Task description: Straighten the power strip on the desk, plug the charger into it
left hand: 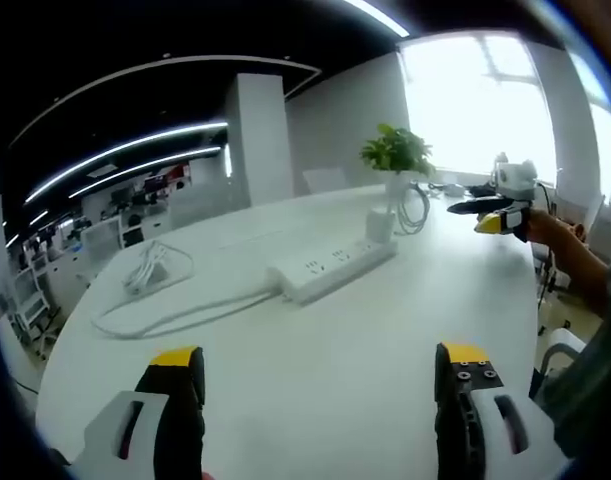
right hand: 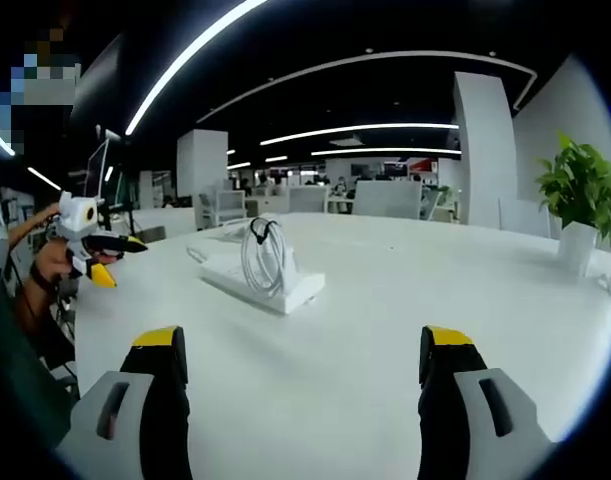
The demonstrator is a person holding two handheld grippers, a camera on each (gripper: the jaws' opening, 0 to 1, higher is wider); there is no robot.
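The left gripper (left hand: 320, 385) hovered over the white bench (left hand: 315, 400) with its yellow-tipped jaws spread wide and holding nothing. At 12 o'clock from them lay the white power strip (left hand: 333, 267), a long smooth bar set askew, its cable (left hand: 175, 318) trailing toward 9 o'clock. Beyond that, at 10 o'clock, sat the charger (left hand: 151, 268) with its loose cord. A potted plant (left hand: 396, 160) stood past the strip's far end, beside a coiled white cable (left hand: 417, 208).

The right gripper (right hand: 303, 385) also hung wide apart and empty above the bench (right hand: 385, 330). From this side the power strip (right hand: 270, 282) lay at 11 o'clock with a cable coil (right hand: 265, 255) looped upright against it. The left gripper (right hand: 113, 258) appeared at 9 o'clock, held in a hand (right hand: 47, 262); the left view showed the right gripper (left hand: 500, 215) at 2 o'clock.
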